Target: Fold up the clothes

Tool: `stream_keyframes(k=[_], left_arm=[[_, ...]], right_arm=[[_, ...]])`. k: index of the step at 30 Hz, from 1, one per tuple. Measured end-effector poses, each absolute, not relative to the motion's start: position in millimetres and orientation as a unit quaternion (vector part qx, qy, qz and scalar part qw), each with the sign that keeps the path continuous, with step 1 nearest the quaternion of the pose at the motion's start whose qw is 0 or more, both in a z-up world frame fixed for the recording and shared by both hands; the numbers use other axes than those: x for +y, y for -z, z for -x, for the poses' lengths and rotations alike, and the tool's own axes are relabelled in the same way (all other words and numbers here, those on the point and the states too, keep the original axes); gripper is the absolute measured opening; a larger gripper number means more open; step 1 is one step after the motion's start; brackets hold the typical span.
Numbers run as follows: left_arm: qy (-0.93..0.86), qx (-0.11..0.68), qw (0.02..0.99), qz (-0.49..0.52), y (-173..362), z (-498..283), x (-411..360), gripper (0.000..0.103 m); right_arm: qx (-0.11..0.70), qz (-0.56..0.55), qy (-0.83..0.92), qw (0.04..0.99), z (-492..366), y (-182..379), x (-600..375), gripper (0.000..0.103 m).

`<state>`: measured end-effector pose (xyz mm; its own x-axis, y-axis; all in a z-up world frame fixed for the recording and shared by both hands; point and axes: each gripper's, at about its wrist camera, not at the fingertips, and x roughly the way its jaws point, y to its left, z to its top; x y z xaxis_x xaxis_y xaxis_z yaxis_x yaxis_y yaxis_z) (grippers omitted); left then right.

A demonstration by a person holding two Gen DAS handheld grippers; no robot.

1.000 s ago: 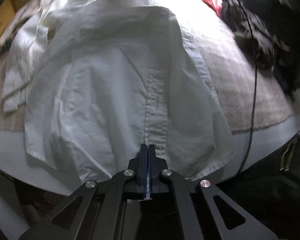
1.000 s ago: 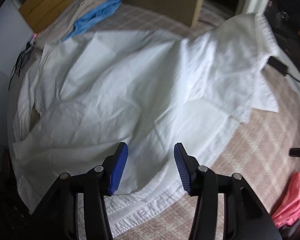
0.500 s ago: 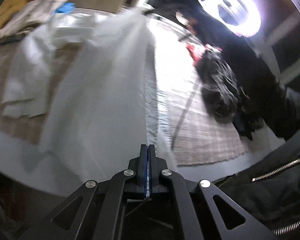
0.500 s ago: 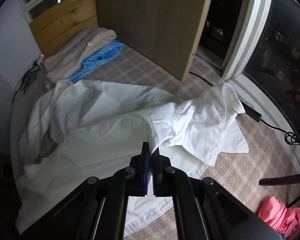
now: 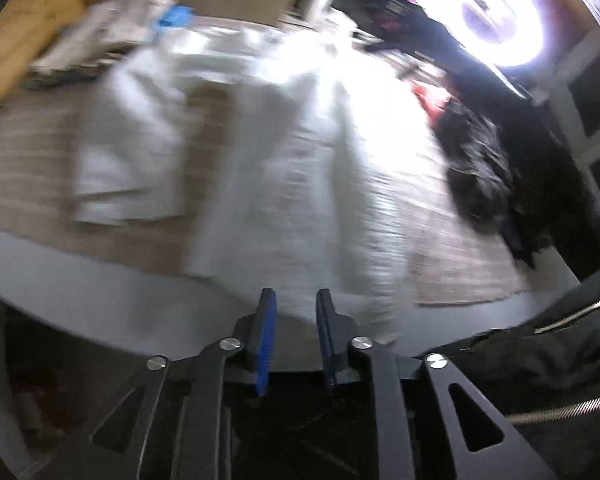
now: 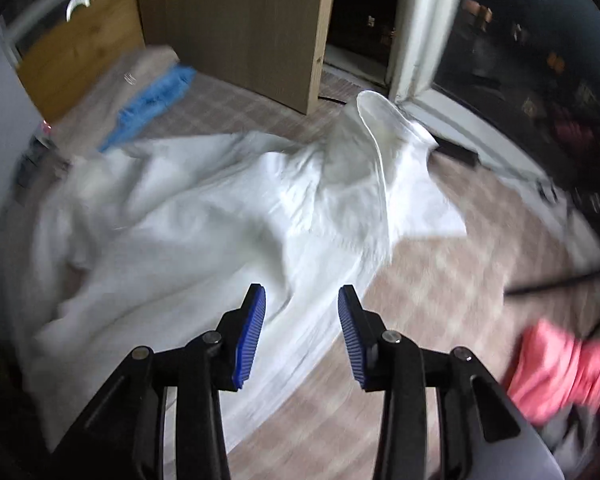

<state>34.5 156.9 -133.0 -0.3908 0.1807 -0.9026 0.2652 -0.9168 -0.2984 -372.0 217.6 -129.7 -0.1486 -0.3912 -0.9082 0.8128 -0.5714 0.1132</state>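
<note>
A white button shirt (image 6: 204, 224) lies spread and rumpled on a checked beige bed cover (image 6: 440, 276). Its collar end (image 6: 380, 128) stands up at the far side. In the left wrist view the shirt (image 5: 300, 184) is blurred and hangs toward the near edge of the bed. My left gripper (image 5: 296, 312) is open a little and empty, just above the shirt's near hem. My right gripper (image 6: 302, 312) is open and empty above the shirt's lower edge.
A folded beige and blue pile (image 6: 140, 92) lies at the far left by a wooden headboard (image 6: 72, 52). A pink garment (image 6: 556, 364) sits at the right. Dark clothes (image 5: 496, 176) lie on the bed's right side. A ring light (image 5: 500, 20) glares.
Both grippers were shut on the shirt half a second ago and have opened and let it go. The shirt has dropped back onto the bed. Both views are blurred by motion.
</note>
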Motion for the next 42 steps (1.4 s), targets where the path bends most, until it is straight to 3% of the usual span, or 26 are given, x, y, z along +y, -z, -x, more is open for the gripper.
stream_keyframes(k=[5,8,15,20,22,23,24,25,26,27,34,37,41,42], left_arm=[[0.808,0.153,0.039,-0.567,141.8,-50.4,106.9,0.026],[0.802,0.122,-0.004,-0.584,166.3,-40.8,100.1,0.028],[0.808,0.06,-0.111,-0.576,192.0,-16.6,90.2,0.028],[0.807,0.024,-0.153,-0.57,199.8,-2.9,88.7,0.027],[0.808,0.044,-0.158,-0.566,198.0,2.3,84.2,0.016],[0.808,0.056,-0.161,-0.564,197.9,4.3,81.8,0.001],[0.808,0.059,-0.164,-0.562,196.7,5.1,81.3,0.0],[0.81,0.062,-0.166,-0.56,195.2,5.6,81.0,0.0],[0.812,0.058,-0.168,-0.555,192.3,4.8,81.3,0.0],[0.814,0.057,-0.173,-0.552,187.2,3.0,81.2,0.0],[0.839,0.051,-0.182,-0.509,101.9,-30.6,84.8,0.0],[0.838,0.061,-0.195,-0.506,86.2,-40.1,101.4,0.0],[0.808,0.055,-0.2,-0.551,141.0,-36.8,135.0,0.001],[0.788,0.054,-0.2,-0.58,164.8,-34.2,139.9,0.005]], right_arm=[[0.144,-0.554,0.677,0.463,265.6,129.1,273.7,0.038],[0.106,-0.597,0.644,0.466,190.2,148.7,300.8,0.038],[0.013,-0.656,0.64,0.4,80.2,186.6,324.0,0.038],[0.015,-0.664,0.659,0.352,58.8,205.0,310.0,0.038],[0.011,-0.666,0.664,0.338,56.2,211.1,306.7,0.038],[0.008,-0.667,0.667,0.332,55.6,213.6,306.0,0.038],[0.005,-0.667,0.668,0.329,54.9,215.0,305.6,0.038],[0.002,-0.666,0.668,0.33,54.1,214.6,305.8,0.03],[0.0,-0.666,0.668,0.333,53.2,213.6,306.2,0.011],[-0.002,-0.666,0.666,0.336,52.5,211.1,307.1,0.009],[-0.013,-0.628,0.691,0.358,51.5,151.9,320.2,0.008],[0.017,-0.643,0.684,0.345,49.4,156.5,325.0,0.008],[0.056,-0.661,0.673,0.327,46.7,162.5,331.4,0.008],[0.066,-0.665,0.67,0.322,46.0,164.0,333.0,0.008]])
